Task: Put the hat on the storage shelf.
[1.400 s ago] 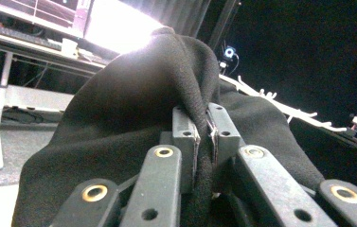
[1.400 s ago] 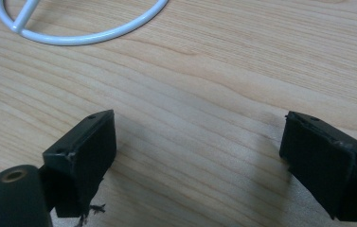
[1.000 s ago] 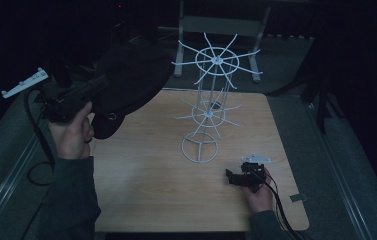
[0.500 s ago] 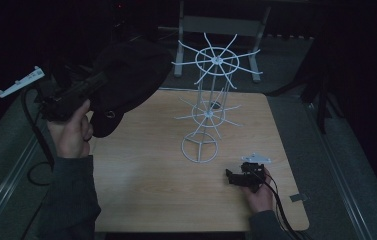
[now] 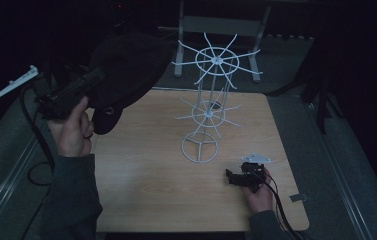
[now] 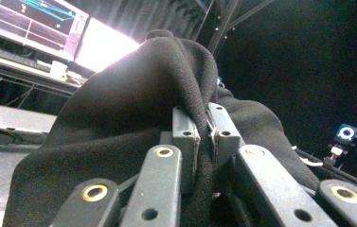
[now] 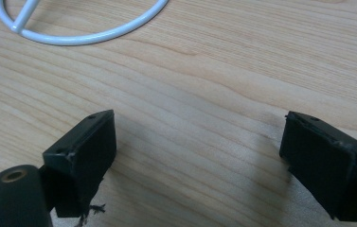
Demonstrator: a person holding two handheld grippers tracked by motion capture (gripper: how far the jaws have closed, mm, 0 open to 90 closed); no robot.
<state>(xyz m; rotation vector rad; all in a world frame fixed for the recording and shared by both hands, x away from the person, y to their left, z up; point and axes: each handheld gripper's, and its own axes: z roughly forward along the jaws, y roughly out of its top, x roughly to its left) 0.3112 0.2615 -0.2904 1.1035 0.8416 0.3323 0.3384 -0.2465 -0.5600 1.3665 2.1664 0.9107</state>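
The left gripper (image 5: 96,77) is pinching a fold of the black cap (image 5: 126,65), lifted left of the white wire rack (image 5: 211,107), and this thin grip risks slipping, while the right gripper (image 5: 233,177) is resting open on the table (image 5: 146,200).

Your left gripper (image 5: 71,92) is raised at the left, its black fingers (image 6: 185,137) pinched nearly together. Your right gripper (image 5: 236,176) sits low, fingers (image 7: 84,151) spread wide apart.

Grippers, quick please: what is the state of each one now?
Left gripper: shut on the black fabric cap.
Right gripper: open, holding nothing, above the light wooden table.
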